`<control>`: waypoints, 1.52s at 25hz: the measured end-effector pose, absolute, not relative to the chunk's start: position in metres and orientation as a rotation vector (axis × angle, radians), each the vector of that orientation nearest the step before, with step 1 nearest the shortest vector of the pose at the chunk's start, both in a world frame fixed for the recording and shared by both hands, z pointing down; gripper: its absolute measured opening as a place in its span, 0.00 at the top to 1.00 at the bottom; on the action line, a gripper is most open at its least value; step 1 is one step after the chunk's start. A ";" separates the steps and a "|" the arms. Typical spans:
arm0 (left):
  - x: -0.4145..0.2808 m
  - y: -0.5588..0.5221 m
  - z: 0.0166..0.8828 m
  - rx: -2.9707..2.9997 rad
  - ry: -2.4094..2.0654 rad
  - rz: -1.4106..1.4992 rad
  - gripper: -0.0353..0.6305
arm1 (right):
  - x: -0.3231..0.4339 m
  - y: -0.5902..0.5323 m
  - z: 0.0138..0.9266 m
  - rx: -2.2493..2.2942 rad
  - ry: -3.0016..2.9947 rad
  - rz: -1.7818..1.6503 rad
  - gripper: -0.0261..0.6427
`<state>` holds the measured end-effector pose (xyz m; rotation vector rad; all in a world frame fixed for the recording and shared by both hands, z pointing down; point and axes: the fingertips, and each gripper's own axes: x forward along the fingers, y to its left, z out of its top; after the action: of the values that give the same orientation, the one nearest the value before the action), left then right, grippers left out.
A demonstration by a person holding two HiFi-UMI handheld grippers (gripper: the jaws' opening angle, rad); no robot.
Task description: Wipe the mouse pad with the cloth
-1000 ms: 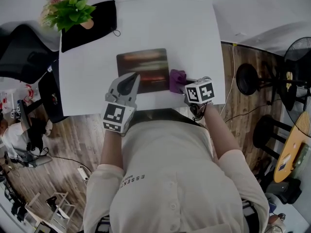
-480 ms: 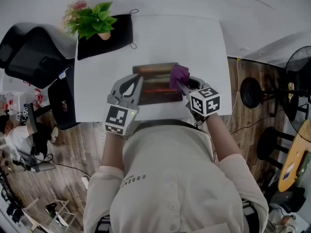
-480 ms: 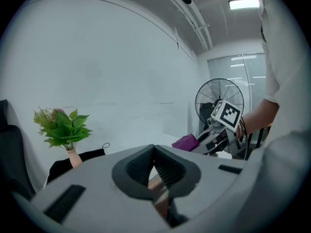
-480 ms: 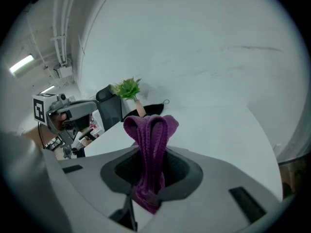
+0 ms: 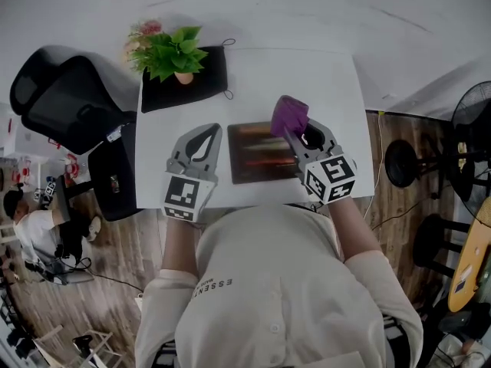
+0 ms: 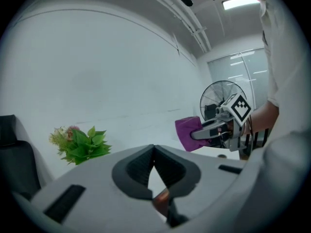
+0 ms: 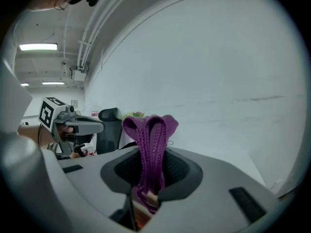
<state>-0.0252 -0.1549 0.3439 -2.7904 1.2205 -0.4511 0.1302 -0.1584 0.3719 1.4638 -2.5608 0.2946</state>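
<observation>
A dark mouse pad with reddish streaks lies on the white table in the head view. My right gripper is shut on a purple cloth, held above the pad's right far corner. In the right gripper view the folded purple cloth stands pinched between the jaws. My left gripper hovers just left of the pad, jaws shut with nothing between them. The left gripper view shows its closed jaws and the purple cloth in the other gripper at right.
A potted green plant stands on a black mat at the table's far left. A black office chair sits left of the table. A standing fan is on the wooden floor at right.
The right gripper has lifted the purple cloth from the table beside the pad's right edge up and over the pad's far right corner. The left gripper shifted off the pad to its left.
</observation>
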 end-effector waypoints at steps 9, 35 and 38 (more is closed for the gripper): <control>-0.053 -0.171 0.333 -2.779 1.302 -0.393 0.94 | 0.144 -0.170 0.349 1.639 -2.511 0.060 0.81; -0.046 -0.174 0.336 -2.807 1.305 -0.386 0.94 | 0.139 -0.170 0.351 1.617 -2.566 0.140 0.83; -0.045 -0.174 0.333 -2.834 1.309 -0.348 0.94 | 0.140 -0.169 0.351 1.617 -2.562 0.138 0.83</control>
<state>-0.0446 -0.1738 0.3333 -2.8335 1.3085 -0.3484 0.1400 -0.1689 0.3514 1.6165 -2.5624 0.1380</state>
